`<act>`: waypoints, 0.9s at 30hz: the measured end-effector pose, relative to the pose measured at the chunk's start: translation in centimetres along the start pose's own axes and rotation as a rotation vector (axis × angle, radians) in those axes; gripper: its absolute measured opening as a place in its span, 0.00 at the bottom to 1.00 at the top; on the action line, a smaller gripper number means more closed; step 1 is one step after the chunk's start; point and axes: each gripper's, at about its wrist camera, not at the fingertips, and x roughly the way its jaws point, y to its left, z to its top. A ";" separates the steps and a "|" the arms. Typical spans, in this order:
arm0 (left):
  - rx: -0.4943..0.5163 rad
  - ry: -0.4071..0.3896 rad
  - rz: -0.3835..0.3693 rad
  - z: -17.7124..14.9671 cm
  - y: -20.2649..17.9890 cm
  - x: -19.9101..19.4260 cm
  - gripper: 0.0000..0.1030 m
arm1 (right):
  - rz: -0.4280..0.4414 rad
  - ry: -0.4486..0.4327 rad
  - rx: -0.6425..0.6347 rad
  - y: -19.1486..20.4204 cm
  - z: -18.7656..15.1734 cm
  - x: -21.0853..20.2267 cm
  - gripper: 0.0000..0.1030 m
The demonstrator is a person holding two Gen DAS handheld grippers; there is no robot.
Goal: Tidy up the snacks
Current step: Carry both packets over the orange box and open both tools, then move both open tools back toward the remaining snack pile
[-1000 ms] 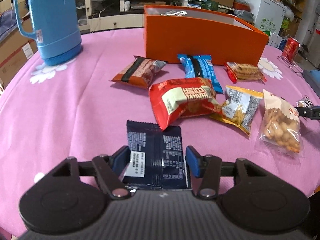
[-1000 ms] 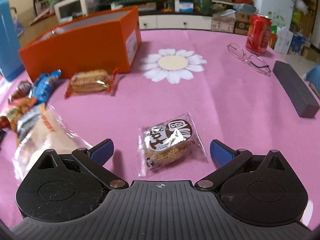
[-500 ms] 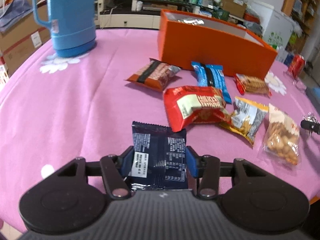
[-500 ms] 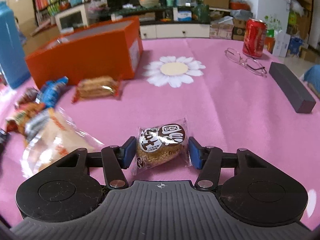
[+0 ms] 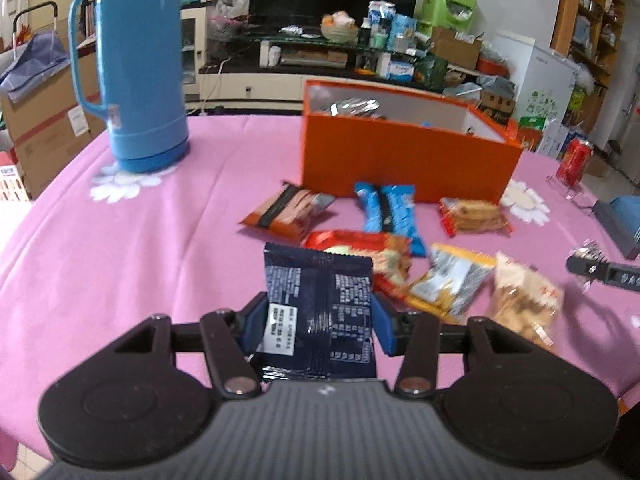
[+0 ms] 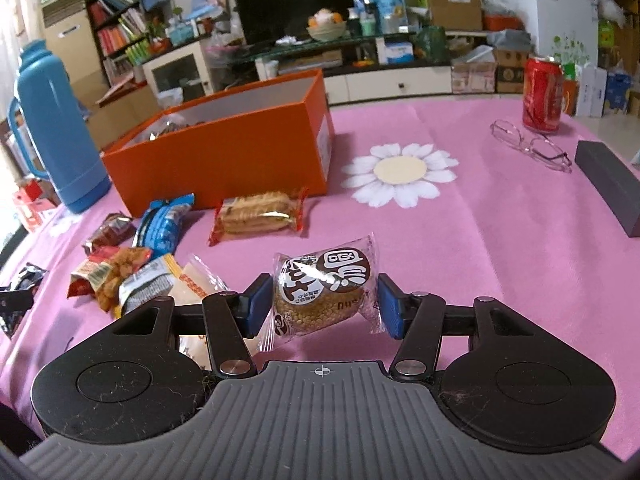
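Note:
My left gripper (image 5: 318,326) is shut on a dark navy snack packet (image 5: 318,304) and holds it lifted above the pink tablecloth. My right gripper (image 6: 322,306) is shut on a clear-wrapped round cake (image 6: 322,292), also lifted. The open orange box (image 5: 404,160) stands ahead of the left gripper and holds a few packets; it also shows in the right wrist view (image 6: 224,148) at the far left. Loose snacks lie between: a brown packet (image 5: 286,212), a blue packet (image 5: 390,210), a biscuit pack (image 5: 472,216), a red bag (image 5: 368,252), a yellow-edged bag (image 5: 452,284) and a peanut bag (image 5: 526,300).
A tall blue thermos (image 5: 136,68) stands far left on the table. A red soda can (image 6: 542,96), glasses (image 6: 530,148) and a dark grey case (image 6: 610,184) lie on the right. The right gripper's tip (image 5: 604,272) shows at the left view's right edge.
Both grippers closed on their snacks and lifted them off the cloth. The right jaws went from wide open to shut on the cake. Both views rose and tilted up.

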 end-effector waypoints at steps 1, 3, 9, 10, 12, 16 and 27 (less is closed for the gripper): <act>-0.006 -0.001 -0.011 0.2 -0.2 0.1 0.48 | -0.001 -0.002 0.002 0.0 0.0 -0.1 0.34; -0.013 -0.010 -0.036 0.7 -0.8 0.3 0.48 | 0.004 -0.002 0.013 0.0 0.1 0.0 0.34; 0.013 -0.028 -0.054 3.0 -2.1 1.3 0.48 | 0.071 -0.012 0.048 0.7 1.8 0.3 0.34; 0.020 -0.031 -0.055 3.5 -2.2 1.5 0.48 | 0.086 -0.015 0.047 0.9 2.6 0.4 0.34; 0.032 -0.049 -0.057 5.5 -2.5 2.2 0.48 | 0.114 -0.029 0.026 1.6 4.7 0.9 0.34; 0.043 -0.100 -0.073 10.8 -3.2 4.6 0.48 | 0.136 -0.116 -0.023 3.2 10.1 2.8 0.34; 0.035 -0.095 -0.130 21.5 -6.9 17.1 0.60 | 0.151 -0.127 -0.046 5.7 17.2 14.9 0.43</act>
